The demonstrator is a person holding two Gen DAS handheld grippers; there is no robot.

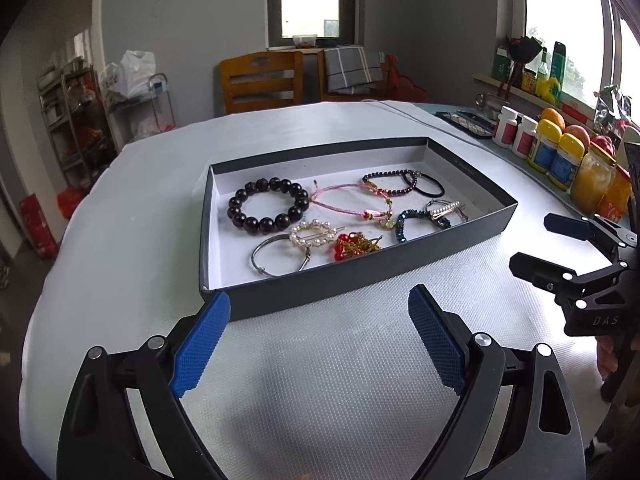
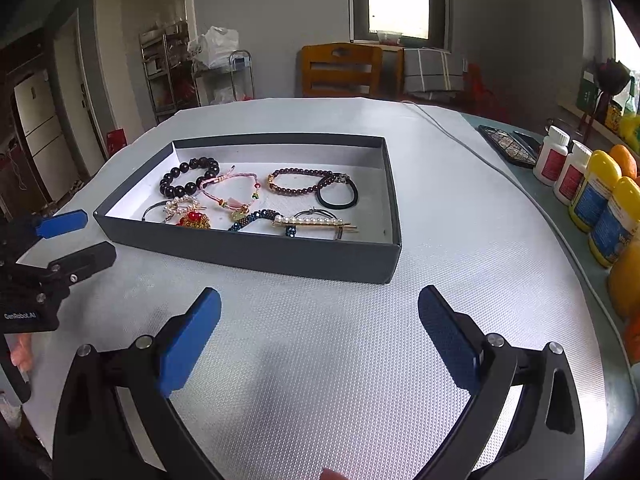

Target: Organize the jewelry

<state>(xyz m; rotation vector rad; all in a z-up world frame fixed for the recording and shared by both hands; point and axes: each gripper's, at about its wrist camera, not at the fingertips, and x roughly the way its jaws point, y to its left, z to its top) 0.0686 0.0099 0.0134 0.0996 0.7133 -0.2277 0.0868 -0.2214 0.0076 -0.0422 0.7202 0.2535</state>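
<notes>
- Jewelry sits loose in a shallow dark grey box point(image 1: 360, 280) with white inside, on a white textured table mat point(image 1: 320, 360); nothing lies outside the box.
- Far left in box: black big-bead bracelet point(image 1: 266, 205); in front of it a silver bangle point(image 1: 276, 260) with a round pearl hair clip point(image 1: 313, 234) overlapping it.
- Middle: pink cord bracelet point(image 1: 348, 200); red-and-gold beaded piece point(image 1: 354, 245) near the front wall.
- Right of middle: dark purple small-bead bracelet point(image 1: 390, 182), touching a black hair tie point(image 1: 428, 185); blue beaded strand point(image 1: 408, 222) with a long pearl barrette point(image 1: 446, 211) across its right end.
- Left gripper point(image 1: 320, 340): blue pads wide apart, nothing between them, over the mat just in front of the box's near-left corner.
- Right gripper point(image 2: 320, 344): jaws wide apart, empty, over the mat in front of the box, not touching it.
- Right edge of table: white pill bottles point(image 1: 514, 132), yellow-capped bottles point(image 1: 554, 152), oranges point(image 1: 554, 117), an amber jar point(image 1: 592, 180).
</notes>
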